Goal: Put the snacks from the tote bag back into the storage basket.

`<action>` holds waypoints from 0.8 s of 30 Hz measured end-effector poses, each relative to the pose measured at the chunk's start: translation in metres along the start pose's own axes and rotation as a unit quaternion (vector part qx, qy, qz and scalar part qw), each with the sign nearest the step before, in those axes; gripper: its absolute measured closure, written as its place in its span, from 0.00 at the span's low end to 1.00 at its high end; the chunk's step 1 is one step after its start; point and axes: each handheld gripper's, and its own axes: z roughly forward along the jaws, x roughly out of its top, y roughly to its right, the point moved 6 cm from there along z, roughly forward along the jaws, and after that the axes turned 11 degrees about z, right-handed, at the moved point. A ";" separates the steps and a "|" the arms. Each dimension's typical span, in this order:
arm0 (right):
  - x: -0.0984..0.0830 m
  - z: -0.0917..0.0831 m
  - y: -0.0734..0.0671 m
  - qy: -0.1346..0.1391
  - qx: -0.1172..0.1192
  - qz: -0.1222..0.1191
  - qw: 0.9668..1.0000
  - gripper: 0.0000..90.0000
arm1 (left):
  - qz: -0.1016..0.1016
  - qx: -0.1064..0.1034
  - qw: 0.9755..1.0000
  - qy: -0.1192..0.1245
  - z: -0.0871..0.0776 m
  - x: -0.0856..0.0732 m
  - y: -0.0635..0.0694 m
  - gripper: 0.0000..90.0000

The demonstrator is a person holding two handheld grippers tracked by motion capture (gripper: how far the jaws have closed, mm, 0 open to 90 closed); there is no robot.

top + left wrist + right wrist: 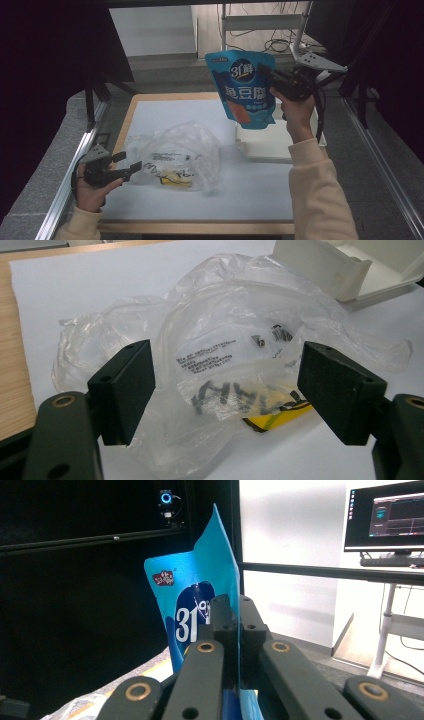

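step: bag the blue pouch [245, 87] | right gripper [274, 79] jaws clamped on its edge | left gripper [131, 168] jaws apart at clear bag [175, 152], near desk [250, 192] left edge | we should spread the mouth first

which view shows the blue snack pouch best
The high view: the blue pouch faces the camera whole, held up over the table by the right gripper. The right gripper view shows the pouch nearly edge-on, pinched between its jaws. The left gripper view looks at the clear plastic bag.
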 end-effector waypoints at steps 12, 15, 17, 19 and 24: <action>0.000 -0.014 0.014 0.002 -0.018 0.004 1.000 0.99 | 0.000 0.000 1.000 0.000 0.000 0.000 0.000 0.26; -0.001 -0.016 0.017 0.002 -0.022 0.005 1.000 0.99 | 0.001 0.000 1.000 0.000 0.000 0.000 0.001 0.26; -0.001 -0.018 0.019 0.003 -0.025 0.006 1.000 0.99 | 0.001 0.000 1.000 0.000 0.000 0.000 0.001 0.26; -0.002 -0.019 0.021 0.003 -0.026 0.007 1.000 0.99 | 0.001 0.001 1.000 0.000 0.000 0.000 0.001 0.26; -0.005 -0.020 0.026 0.000 -0.033 0.007 0.999 0.99 | 0.000 0.001 1.000 0.000 0.000 0.000 0.000 0.26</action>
